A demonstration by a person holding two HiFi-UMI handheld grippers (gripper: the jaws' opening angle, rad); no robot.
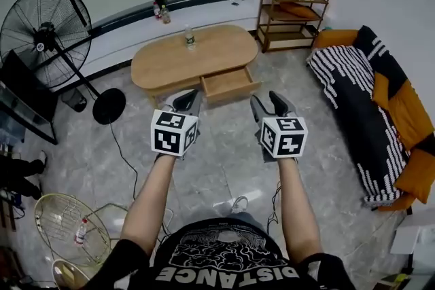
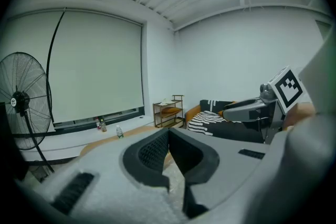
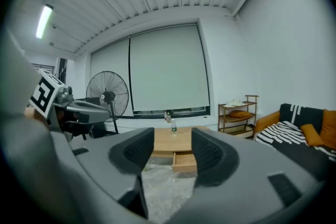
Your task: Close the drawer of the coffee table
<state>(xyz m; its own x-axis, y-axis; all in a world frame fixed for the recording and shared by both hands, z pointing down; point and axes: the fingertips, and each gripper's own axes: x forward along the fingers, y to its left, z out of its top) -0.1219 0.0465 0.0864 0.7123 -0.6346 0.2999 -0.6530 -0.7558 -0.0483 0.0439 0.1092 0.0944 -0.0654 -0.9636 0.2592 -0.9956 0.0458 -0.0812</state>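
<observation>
Head view: I hold the left gripper (image 1: 184, 100) and the right gripper (image 1: 267, 101) side by side above the grey floor (image 1: 217, 153), both aimed at the oval wooden coffee table (image 1: 163, 61) on the far side. The drawer (image 1: 229, 83) stands pulled out of the table's near face, toward its right end, and neither gripper touches it. A bottle (image 1: 190, 39) stands on the tabletop, a large fan (image 1: 44, 27) is at the far left, a wooden shelf (image 1: 292, 13) at the far right, and a striped sofa (image 1: 367, 98) lies along the right. Left gripper view: the two dark pads meet at their tips, so this tool is closed with nothing in it. The other gripper's marker cube shows at the right, and the table's edge is just visible past the jaws. Right gripper view: the jaws stand apart and grip nothing. The open drawer appears in the gap between them, some way off, below the bottle.
</observation>
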